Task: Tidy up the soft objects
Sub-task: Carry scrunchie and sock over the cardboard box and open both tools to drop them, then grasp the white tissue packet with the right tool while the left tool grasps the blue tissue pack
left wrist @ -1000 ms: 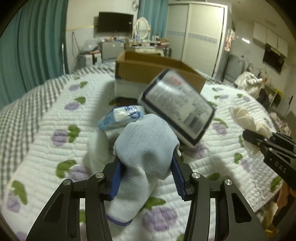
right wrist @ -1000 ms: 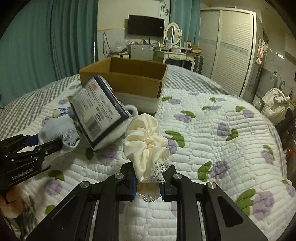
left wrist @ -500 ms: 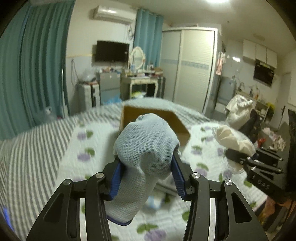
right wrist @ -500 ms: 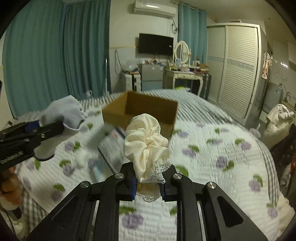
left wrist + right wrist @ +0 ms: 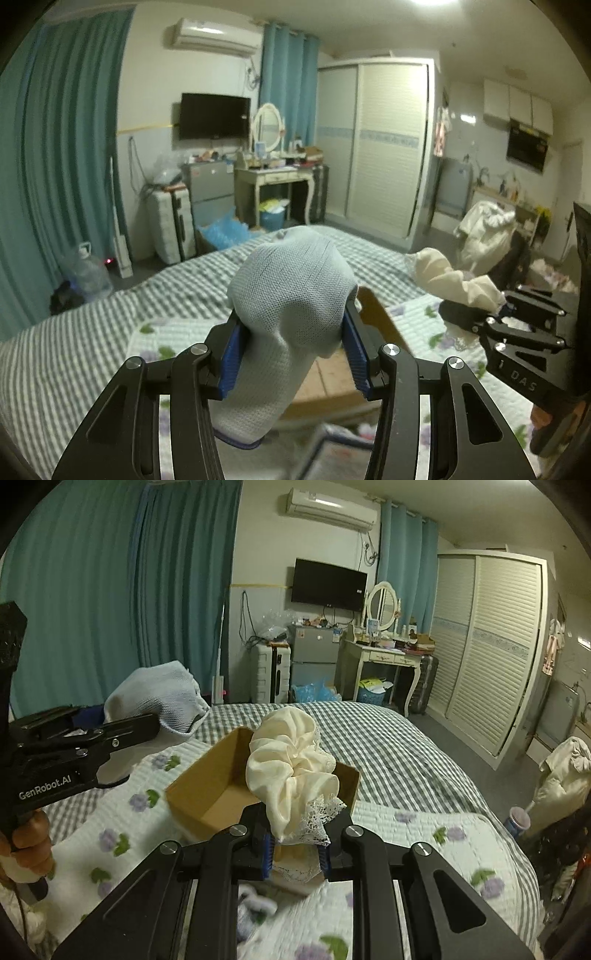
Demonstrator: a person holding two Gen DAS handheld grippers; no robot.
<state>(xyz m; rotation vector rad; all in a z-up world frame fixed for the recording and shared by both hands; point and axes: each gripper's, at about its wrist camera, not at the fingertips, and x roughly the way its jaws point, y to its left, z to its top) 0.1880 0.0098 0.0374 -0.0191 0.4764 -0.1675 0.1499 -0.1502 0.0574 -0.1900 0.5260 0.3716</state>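
Note:
My left gripper (image 5: 291, 354) is shut on a pale blue knit sock (image 5: 291, 295), held high above the bed; it also shows in the right wrist view (image 5: 155, 698). My right gripper (image 5: 295, 853) is shut on a cream satin scrunchie with lace trim (image 5: 291, 768), also seen at the right of the left wrist view (image 5: 443, 277). An open cardboard box (image 5: 214, 790) stands on the bed just beyond and below both grippers; in the left wrist view its edge (image 5: 376, 314) peeks out behind the sock.
The bed has a white quilt with purple flowers (image 5: 424, 834) over a grey checked sheet (image 5: 388, 746). A blurred packet (image 5: 332, 454) lies on the quilt below the left gripper. A dresser with mirror (image 5: 380, 653), a wardrobe (image 5: 491, 646) and teal curtains (image 5: 110, 590) stand beyond.
Both grippers have risen and moved forward toward the box, each keeping its hold. The packets on the quilt have dropped to the bottom of view.

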